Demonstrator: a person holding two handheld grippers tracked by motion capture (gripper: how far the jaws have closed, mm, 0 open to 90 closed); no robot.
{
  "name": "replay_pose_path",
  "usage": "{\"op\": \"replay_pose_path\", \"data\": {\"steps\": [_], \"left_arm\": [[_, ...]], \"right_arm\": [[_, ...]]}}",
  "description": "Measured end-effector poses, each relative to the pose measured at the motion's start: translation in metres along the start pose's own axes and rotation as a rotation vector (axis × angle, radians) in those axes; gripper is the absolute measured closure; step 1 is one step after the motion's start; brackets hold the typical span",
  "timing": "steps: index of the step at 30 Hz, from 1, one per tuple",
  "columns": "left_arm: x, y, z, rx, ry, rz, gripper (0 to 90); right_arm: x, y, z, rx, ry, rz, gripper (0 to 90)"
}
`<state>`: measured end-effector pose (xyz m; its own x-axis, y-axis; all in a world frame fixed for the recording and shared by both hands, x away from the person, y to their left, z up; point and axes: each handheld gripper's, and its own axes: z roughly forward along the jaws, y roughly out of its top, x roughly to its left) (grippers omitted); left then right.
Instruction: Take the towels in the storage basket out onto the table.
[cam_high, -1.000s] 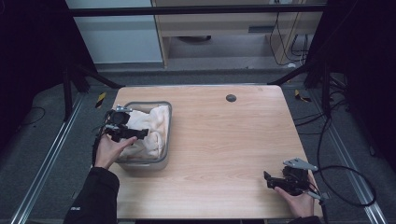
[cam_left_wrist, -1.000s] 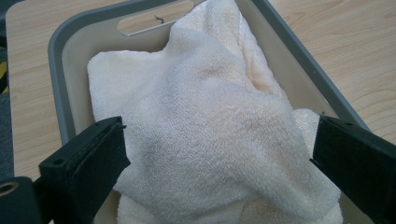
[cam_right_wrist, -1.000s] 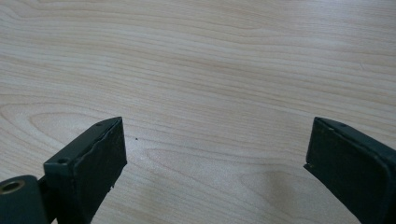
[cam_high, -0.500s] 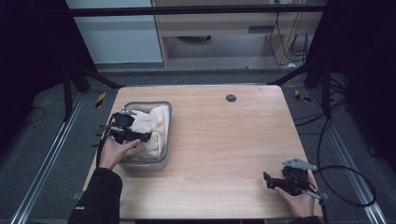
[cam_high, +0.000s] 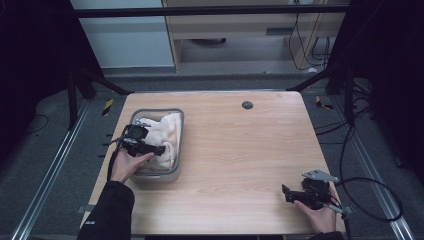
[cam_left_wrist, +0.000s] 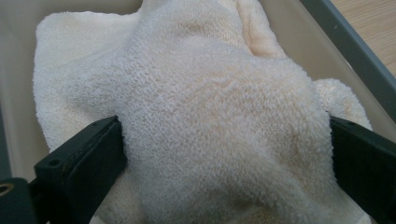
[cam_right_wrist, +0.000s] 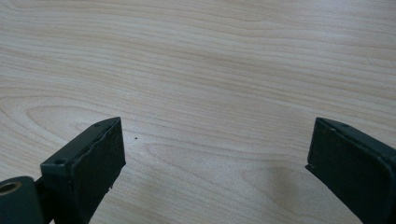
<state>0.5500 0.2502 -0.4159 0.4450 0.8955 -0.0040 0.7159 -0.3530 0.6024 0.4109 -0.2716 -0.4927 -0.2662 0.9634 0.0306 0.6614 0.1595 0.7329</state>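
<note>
We are keeping our left hand-held gripper (cam_high: 159, 149) inside the grey tray (cam_high: 178, 145), jaws spread wide around a bunched hump of the cream towel (cam_left_wrist: 210, 121) lying there. Well apart from the tray, our right hand-held gripper (cam_high: 286, 191) is resting low over the bare table (cam_right_wrist: 201, 60), jaws apart.

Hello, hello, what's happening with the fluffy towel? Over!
Left gripper open, fingers either side of a hump of the towel in the grey bin. Right gripper open over the bare table. Nothing in the way.
</note>
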Motion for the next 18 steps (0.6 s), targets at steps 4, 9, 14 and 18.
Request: {"op": "replay_pose_path", "data": {"steps": [4,9,14,18], "left_arm": [[0.0002,-0.0017,0.0034,0.01,-0.008,-0.008,3.2],[-0.0007,-0.0037,0.0074,0.03,-0.016,-0.002,9.3],[-0.0003,-0.0046,0.0086,0.045,-0.026,-0.008,18.5],[0.0004,-0.005,0.0091,0.063,-0.027,-0.029,31.8]], "right_arm": [[-0.0003,-0.0002,0.0005,-0.001,-0.002,-0.008,4.0],[0.0001,-0.0002,0.0006,0.002,0.0,-0.004,3.9],[-0.0001,-0.0002,0.0006,0.002,0.0,-0.008,3.9],[0.0001,-0.0002,0.0007,0.003,0.001,-0.005,3.9]]}}
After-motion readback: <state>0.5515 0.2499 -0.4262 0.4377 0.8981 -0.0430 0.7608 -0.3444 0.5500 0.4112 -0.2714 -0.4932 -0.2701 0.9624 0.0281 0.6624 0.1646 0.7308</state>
